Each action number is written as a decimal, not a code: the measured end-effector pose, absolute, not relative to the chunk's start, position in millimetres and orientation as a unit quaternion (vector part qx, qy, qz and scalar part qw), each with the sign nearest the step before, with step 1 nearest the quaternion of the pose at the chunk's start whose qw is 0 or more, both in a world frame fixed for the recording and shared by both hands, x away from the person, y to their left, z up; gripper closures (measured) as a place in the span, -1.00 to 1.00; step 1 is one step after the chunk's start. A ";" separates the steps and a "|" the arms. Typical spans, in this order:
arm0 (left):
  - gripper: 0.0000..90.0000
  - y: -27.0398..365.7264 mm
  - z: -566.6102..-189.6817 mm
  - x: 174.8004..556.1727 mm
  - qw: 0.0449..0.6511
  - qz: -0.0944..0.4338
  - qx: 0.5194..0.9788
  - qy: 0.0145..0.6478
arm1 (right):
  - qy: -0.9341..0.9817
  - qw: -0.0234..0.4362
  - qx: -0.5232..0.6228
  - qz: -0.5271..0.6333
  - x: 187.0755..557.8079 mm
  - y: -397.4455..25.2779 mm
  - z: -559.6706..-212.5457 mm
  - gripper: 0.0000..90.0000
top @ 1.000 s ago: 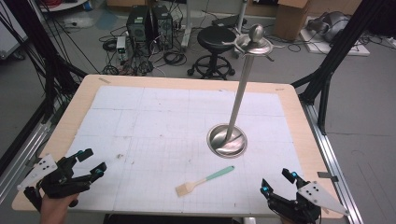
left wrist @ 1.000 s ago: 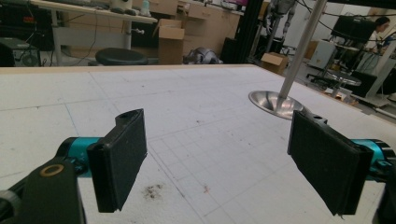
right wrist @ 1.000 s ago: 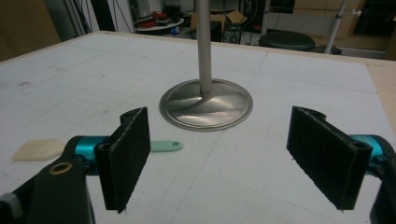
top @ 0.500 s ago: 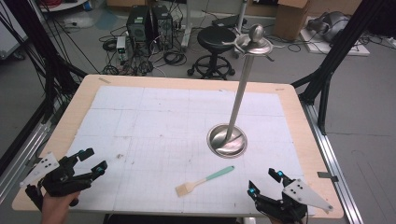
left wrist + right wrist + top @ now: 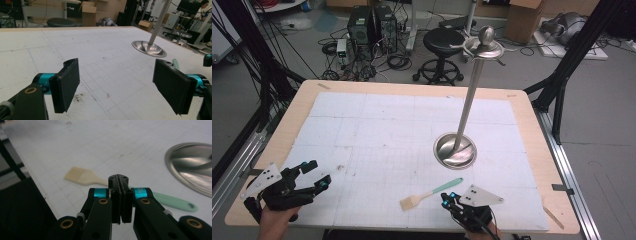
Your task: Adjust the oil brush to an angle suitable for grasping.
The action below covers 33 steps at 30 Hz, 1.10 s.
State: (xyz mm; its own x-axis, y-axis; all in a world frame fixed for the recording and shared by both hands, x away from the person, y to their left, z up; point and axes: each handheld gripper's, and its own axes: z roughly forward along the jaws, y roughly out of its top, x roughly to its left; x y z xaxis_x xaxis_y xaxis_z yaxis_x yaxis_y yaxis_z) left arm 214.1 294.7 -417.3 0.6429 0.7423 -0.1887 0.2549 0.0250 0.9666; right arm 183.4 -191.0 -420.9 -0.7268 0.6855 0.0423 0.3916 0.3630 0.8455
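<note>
The small pastry brush with a mint-green handle and pale cream bristles [image 5: 432,192] lies flat on the white gridded mat [image 5: 377,140], just in front of the right claw [image 5: 447,199] and a bit to its left. In the right gripper view the brush [image 5: 87,178] sits right past the claw tips, with the bristle end to the left and the green handle running off to the right.

It looks very light. The handle looks smooth and hard, like plastic, so it may slip a little. The bristles look soft and bendy, so squeezing them would be a bad idea. The best place to grab looks like the middle of the handle, across its thin sides. It lies low on the mat, so the claw must go down close.

The right claw [image 5: 120,195] is pressed closed with nothing in it. It needs to spread before it can take the brush.

Farther ahead of the right claw stands a shiny silver metal stand with a round dish base and a tall thin pole [image 5: 455,149]. It looks heavy and hard.

The left claw [image 5: 314,175] is far off to the left, spread wide and holding nothing. Its flat black pads [image 5: 65,83] look a bit rough.
</note>
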 end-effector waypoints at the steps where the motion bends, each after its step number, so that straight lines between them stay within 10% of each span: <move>1: -0.51 294.5 -417.5 214.4 0.611 0.198 0.670 0.373 | 0.816 0.159 0.328 0.449 184.5 -186.5 -423.0 0.98; 33: -0.50 296.7 -418.3 215.1 0.616 0.193 0.660 0.384 | 0.858 0.118 0.319 0.385 224.0 -107.7 -445.3 0.98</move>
